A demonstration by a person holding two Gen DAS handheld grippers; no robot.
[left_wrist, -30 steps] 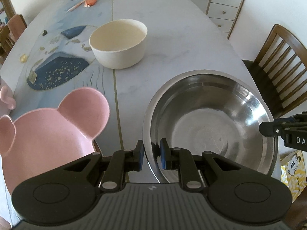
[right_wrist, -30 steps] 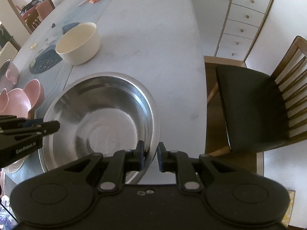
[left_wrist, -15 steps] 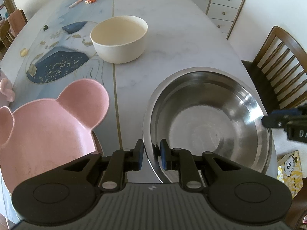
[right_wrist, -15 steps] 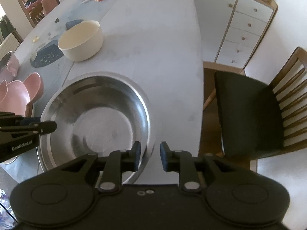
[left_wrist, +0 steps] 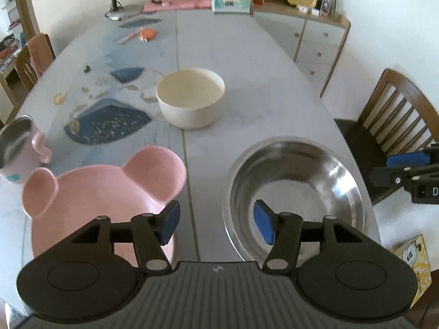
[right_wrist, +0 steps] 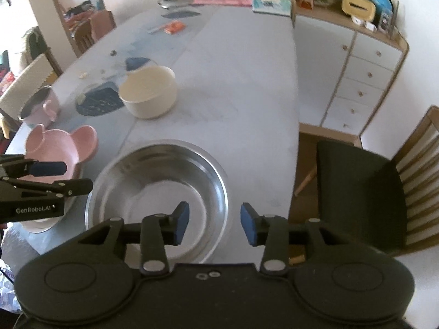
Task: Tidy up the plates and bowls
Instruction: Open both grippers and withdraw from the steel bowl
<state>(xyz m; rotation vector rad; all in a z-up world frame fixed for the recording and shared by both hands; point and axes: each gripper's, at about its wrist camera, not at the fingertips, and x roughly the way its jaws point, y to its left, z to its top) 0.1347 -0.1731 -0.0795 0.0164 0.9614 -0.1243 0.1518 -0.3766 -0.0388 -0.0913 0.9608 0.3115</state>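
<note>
Black fingers [left_wrist: 170, 224], blue pads [right_wrist: 182, 223]

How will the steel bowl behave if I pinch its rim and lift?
The steel bowl looks thin-walled, so probably light for its width. Its polished, shiny rim may slip between the pads. It is wide and shallow, so lifted by one edge it would likely tilt down on the far side; it seems rigid, not fragile.

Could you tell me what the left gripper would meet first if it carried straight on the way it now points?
Probably bare table: the open left gripper aims between the pink bear-shaped bowl and the steel bowl. Beyond stands the cream bowl; depth is unclear.
</note>
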